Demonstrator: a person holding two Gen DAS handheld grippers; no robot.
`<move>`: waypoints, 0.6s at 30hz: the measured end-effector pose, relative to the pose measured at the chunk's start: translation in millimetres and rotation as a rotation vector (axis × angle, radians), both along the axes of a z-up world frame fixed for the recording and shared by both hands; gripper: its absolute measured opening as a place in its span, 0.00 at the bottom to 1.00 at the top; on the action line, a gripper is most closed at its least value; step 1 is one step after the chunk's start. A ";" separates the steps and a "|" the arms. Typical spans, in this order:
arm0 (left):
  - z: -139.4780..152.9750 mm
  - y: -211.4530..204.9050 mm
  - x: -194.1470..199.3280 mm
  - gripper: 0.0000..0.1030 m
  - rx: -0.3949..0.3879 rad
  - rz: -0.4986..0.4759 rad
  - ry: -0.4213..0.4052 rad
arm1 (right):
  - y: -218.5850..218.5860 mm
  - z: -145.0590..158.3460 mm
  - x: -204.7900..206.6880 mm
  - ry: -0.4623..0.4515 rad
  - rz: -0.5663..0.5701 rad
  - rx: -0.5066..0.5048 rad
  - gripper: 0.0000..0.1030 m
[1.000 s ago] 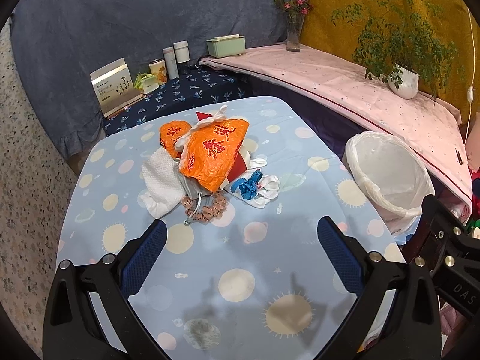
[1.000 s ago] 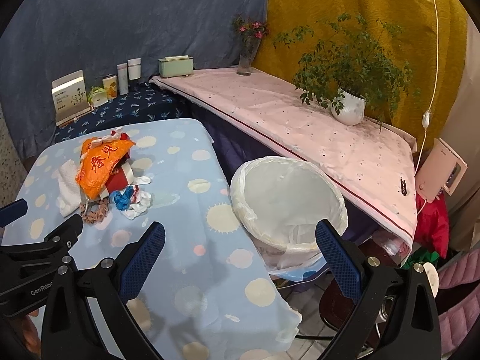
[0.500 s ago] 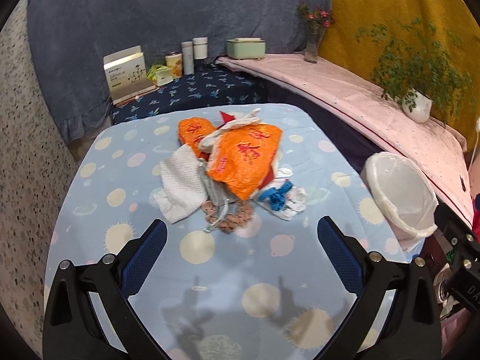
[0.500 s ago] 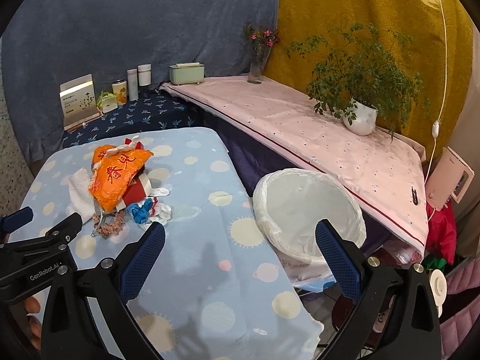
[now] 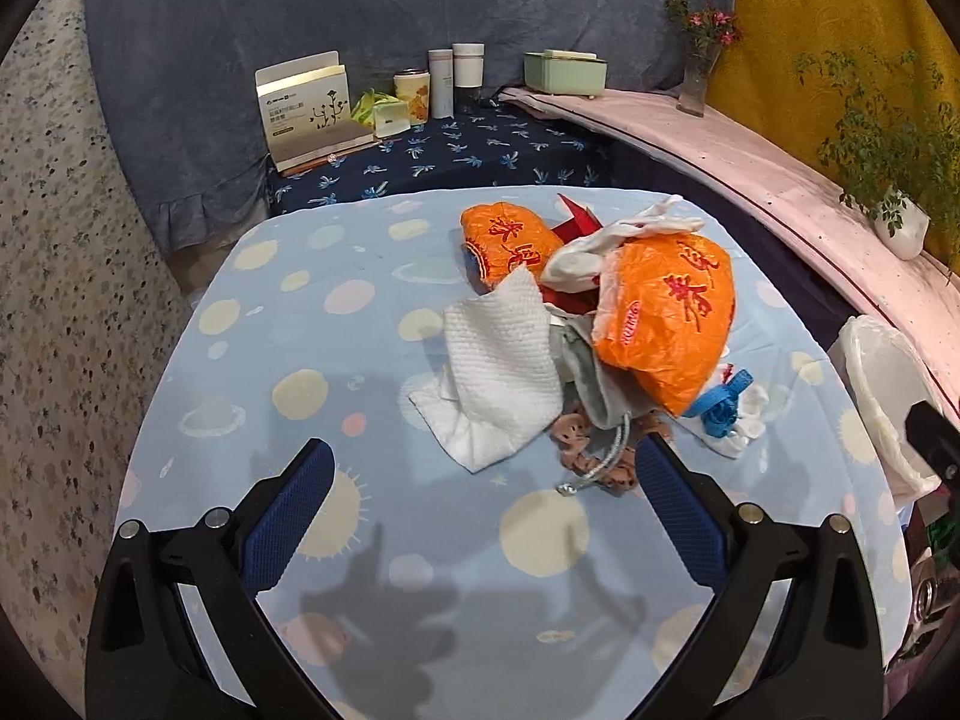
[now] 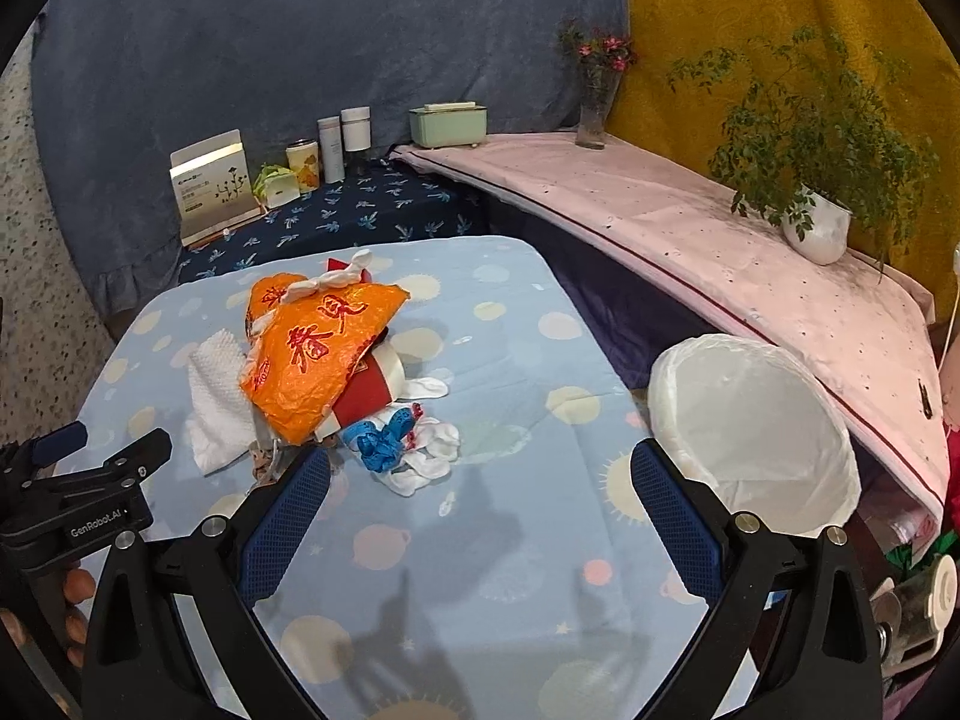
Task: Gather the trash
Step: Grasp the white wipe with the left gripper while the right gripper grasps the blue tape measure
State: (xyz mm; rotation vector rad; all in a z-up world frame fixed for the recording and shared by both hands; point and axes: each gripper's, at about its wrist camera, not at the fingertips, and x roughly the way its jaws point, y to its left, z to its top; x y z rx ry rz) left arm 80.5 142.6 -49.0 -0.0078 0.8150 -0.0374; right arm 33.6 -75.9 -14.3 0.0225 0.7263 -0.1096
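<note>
Trash is heaped at centre frame on the bench. The left tool is held wide open and empty just short of it; the right tool likewise, beside the bin. Items under the orange bags are hidden.

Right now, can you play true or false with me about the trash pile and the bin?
1. The bin has a white liner and looks empty. True.
2. The left gripper is squeezing the white paper towel. False: it is open, holding nothing.
3. A blue scrap lies on the tablecloth. True.
4. The orange bag is inside the bin. False: it is on the table.
</note>
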 end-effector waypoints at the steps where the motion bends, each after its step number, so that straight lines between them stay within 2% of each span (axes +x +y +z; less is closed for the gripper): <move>1: -2.6 2.5 2.8 0.93 -0.011 -0.009 0.004 | 2.8 -4.8 4.1 0.010 0.007 0.001 0.93; 6: -17.9 -1.5 9.1 0.93 -0.046 -0.062 0.038 | 13.2 -25.3 18.6 0.047 0.034 -0.005 0.93; 12: -40.7 -10.8 15.4 0.93 -0.044 -0.074 0.098 | 20.6 -43.5 34.6 0.084 0.054 -0.011 0.83; 18: -42.9 -2.2 26.9 0.93 -0.046 -0.046 0.097 | 26.4 -59.2 52.0 0.115 0.083 0.007 0.72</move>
